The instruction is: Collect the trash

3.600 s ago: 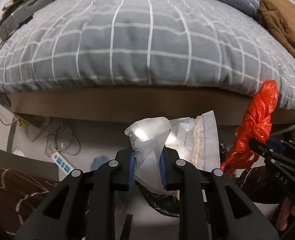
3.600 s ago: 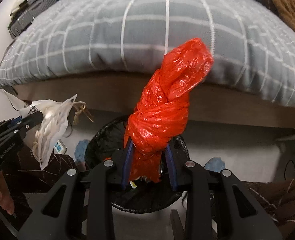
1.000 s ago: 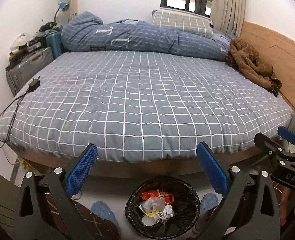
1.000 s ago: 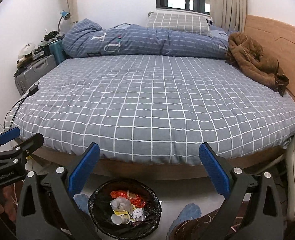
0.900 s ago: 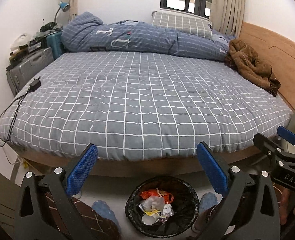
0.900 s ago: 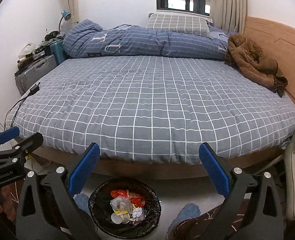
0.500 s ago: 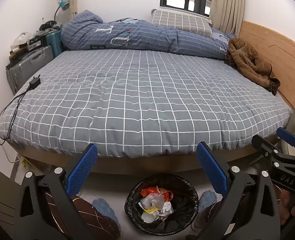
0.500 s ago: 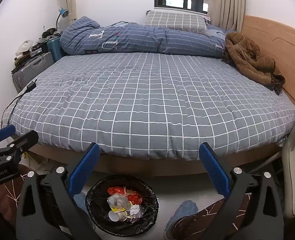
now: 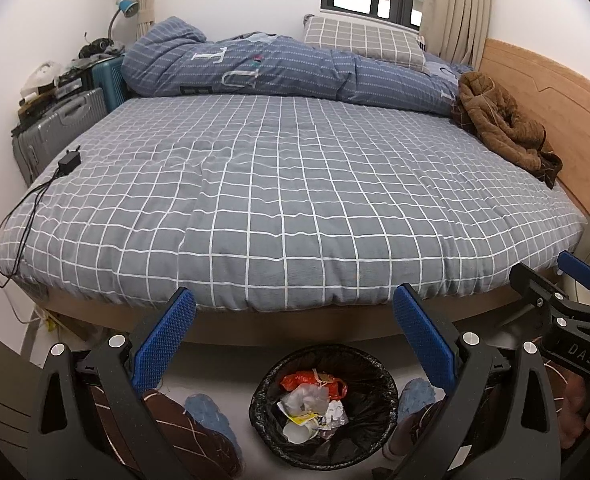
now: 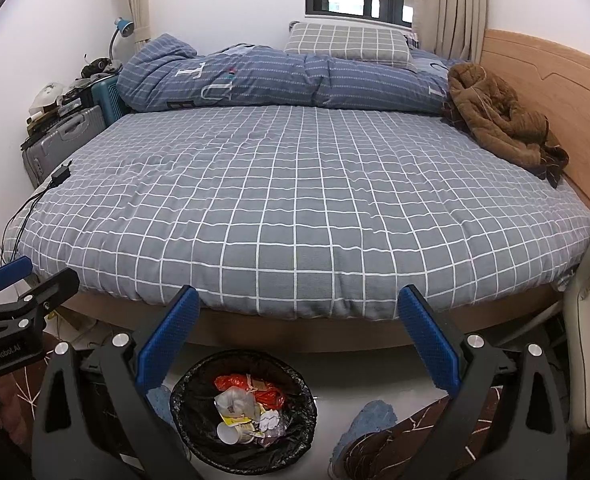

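Trash [image 9: 313, 402] (red bag, clear wrapper, white cup, crumpled paper) lies inside the black-lined bin [image 9: 379, 384] on the floor at the near edge of the bed [image 9: 295, 200]. Left gripper [image 9: 293, 324] and right gripper [image 10: 299, 322] hang above the bin, jaws spread wide, holding nothing. Brown jacket [image 10: 495, 120] lies at the bed's far right.

Your right gripper [image 10: 295, 312] is wide open above the black trash bin [image 10: 191, 432] by the bed [image 10: 295, 200].
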Motion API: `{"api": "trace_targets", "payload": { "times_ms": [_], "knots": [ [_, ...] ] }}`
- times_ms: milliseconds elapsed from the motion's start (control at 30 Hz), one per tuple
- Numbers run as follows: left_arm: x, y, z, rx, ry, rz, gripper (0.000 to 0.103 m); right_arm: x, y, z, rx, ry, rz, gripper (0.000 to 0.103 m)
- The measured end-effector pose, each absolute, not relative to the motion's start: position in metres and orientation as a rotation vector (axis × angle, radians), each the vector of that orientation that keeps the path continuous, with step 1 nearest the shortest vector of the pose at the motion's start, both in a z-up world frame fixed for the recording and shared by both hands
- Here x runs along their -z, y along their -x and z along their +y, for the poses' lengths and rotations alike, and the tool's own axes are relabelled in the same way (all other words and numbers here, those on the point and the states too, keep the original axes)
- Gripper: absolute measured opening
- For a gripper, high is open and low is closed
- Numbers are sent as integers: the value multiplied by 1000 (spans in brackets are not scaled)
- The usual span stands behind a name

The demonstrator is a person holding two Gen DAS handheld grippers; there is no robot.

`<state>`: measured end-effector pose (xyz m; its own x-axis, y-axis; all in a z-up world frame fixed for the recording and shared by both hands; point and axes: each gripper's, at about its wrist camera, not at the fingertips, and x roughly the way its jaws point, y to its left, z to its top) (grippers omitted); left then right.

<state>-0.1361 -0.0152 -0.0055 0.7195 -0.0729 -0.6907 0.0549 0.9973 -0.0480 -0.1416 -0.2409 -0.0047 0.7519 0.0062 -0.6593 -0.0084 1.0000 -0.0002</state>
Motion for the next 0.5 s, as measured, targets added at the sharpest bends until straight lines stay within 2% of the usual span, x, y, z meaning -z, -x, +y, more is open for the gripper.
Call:
{"api": "trace_targets", "payload": {
  "times_ms": [500],
  "knots": [
    [9,133,-13,44,14,779,97,5,141,-240,-8,5,721,95]
  ]
}}
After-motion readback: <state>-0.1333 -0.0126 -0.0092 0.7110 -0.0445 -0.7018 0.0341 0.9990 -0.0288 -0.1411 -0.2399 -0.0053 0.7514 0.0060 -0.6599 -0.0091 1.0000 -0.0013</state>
